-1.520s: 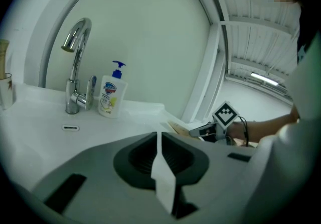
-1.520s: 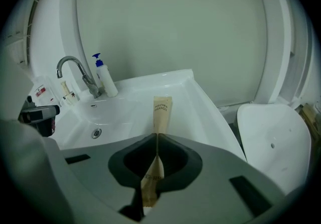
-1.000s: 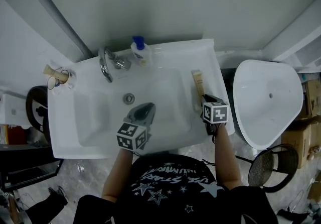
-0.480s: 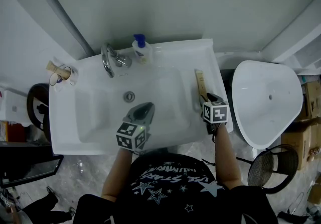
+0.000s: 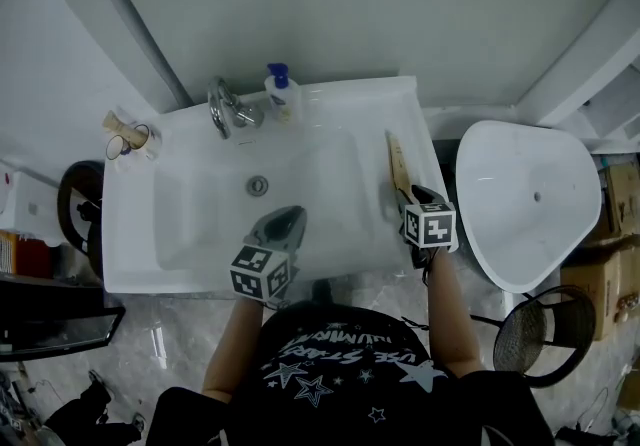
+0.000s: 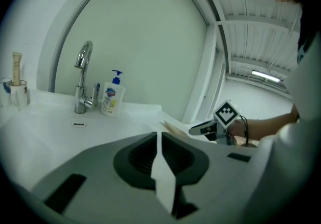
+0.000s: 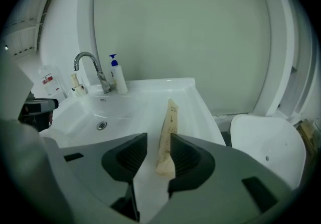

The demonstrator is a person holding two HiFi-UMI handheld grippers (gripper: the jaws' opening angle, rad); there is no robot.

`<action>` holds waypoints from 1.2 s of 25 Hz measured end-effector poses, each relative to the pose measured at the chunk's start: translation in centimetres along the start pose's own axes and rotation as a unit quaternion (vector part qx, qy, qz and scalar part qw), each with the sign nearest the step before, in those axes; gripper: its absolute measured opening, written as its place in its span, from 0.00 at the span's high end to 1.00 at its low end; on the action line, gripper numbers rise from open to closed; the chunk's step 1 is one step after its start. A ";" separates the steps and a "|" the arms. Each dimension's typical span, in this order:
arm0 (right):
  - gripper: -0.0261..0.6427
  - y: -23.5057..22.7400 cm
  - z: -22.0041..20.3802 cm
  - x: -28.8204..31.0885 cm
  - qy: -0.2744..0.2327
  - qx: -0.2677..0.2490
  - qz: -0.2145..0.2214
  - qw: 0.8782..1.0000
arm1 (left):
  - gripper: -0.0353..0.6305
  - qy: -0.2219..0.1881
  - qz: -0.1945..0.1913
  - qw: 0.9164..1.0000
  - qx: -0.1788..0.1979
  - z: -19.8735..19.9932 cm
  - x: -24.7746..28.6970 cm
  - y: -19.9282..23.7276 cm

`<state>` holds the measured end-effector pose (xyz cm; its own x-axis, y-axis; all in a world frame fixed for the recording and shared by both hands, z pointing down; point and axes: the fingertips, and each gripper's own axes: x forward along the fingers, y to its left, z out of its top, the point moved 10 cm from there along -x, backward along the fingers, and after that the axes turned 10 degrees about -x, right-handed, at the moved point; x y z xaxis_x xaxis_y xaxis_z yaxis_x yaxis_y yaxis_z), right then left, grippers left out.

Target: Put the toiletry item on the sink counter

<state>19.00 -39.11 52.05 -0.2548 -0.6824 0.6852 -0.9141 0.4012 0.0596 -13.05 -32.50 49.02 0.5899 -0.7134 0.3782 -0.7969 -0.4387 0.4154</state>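
As the right gripper finishes opening its jaws, the beige toiletry tube lies released between its fingers on the sink counter, reaching beyond the fingertips. The left gripper hovers over the basin, jaws pressed together, empty.

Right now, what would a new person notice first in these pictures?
The white sink fills the head view, with a beige tube lying along its right rim. The right gripper has just been opening its jaws, and the tube's near end sits loose between them. A soap bottle stands by the faucet.
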 end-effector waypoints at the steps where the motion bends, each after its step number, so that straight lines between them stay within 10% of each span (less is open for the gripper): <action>1: 0.75 0.2 -0.1 -0.4 -0.003 0.000 0.001 1.000 | 0.89 -0.002 0.001 1.000 0.001 -0.2 -0.3 -0.3; 30: 0.93 4.6 -9.9 -15.0 -0.102 0.014 0.033 0.994 | 0.89 -0.021 0.026 0.999 0.027 -9.0 -11.3 -12.6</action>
<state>21.75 -20.97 49.18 -0.3714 -0.7659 0.5249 -0.9006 0.4346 -0.0031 -8.52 -13.94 46.98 0.5426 -0.7577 0.3627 -0.8328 -0.4284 0.3507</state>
